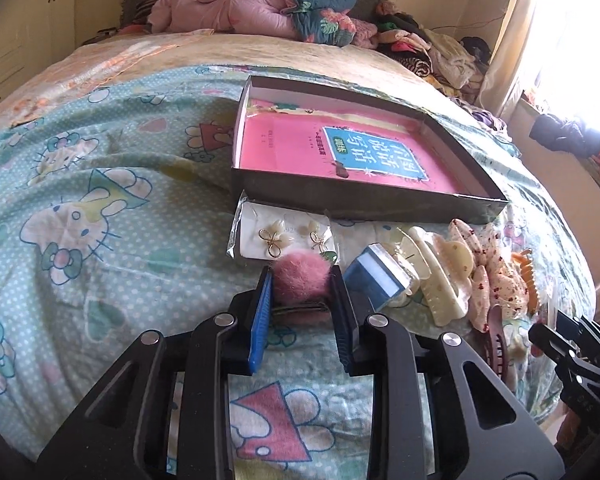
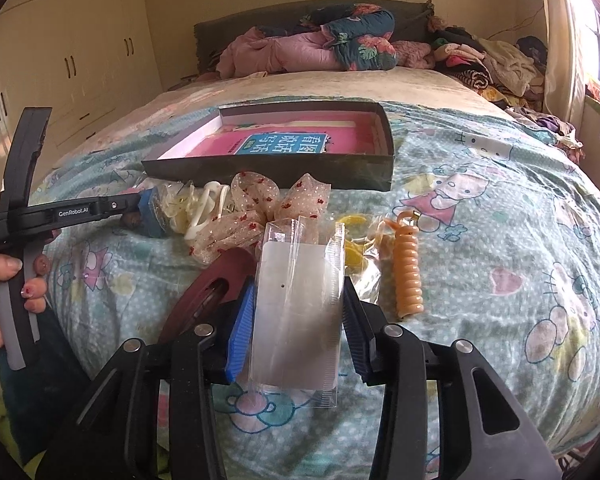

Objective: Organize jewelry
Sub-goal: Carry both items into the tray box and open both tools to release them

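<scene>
A bedroom: a bed under a pale blue cartoon-cat sheet, quilts and clothes heaped at its head, cream wardrobes along one wall. A shallow dark box sits on the sheet, a pink book with a blue label lying flat inside it. Just in front of the box, hair accessories and jewelry lie in a row. The left tool has its blue pads pressed on a pink pompom, which sits on the sheet just below a bagged card of flower earrings. Beside it lie a blue clip, a cream claw clip and a dotted fabric bow. The right tool is clamped on a clear sleeve holding a white card; what the card carries faces away, so probably jewelry, but I cannot tell. An orange spiral hair tie lies just right of it, a dark red clip to its left. A hand grips the left tool's handle.
</scene>
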{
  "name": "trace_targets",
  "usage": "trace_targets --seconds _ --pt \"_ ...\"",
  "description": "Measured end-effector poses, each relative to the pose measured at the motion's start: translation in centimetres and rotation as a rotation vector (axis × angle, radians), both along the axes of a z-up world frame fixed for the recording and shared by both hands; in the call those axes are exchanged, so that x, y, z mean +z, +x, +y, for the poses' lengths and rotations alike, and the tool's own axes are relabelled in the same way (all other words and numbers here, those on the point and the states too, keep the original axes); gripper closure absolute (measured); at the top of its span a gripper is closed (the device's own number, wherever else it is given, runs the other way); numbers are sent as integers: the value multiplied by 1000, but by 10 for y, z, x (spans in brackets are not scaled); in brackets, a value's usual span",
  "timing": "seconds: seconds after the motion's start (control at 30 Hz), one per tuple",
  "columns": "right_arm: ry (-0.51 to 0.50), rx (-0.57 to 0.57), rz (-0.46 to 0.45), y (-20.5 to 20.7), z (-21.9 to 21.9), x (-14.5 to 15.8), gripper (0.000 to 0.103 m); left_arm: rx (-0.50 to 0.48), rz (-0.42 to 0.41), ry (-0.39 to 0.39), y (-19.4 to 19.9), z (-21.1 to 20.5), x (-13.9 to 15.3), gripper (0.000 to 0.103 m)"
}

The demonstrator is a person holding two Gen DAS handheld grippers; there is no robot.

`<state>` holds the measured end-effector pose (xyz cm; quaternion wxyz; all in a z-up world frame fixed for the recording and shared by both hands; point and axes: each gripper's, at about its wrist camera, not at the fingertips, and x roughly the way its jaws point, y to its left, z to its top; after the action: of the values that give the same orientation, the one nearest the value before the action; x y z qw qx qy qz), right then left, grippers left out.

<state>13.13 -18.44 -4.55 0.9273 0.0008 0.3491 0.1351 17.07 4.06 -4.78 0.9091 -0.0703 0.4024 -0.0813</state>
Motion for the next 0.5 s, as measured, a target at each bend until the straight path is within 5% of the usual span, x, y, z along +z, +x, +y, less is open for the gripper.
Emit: trace_targets --seconds 0.5 --pt "4 -9 -41 29 -5 28 63 26 -141 -31 10 2 60 83"
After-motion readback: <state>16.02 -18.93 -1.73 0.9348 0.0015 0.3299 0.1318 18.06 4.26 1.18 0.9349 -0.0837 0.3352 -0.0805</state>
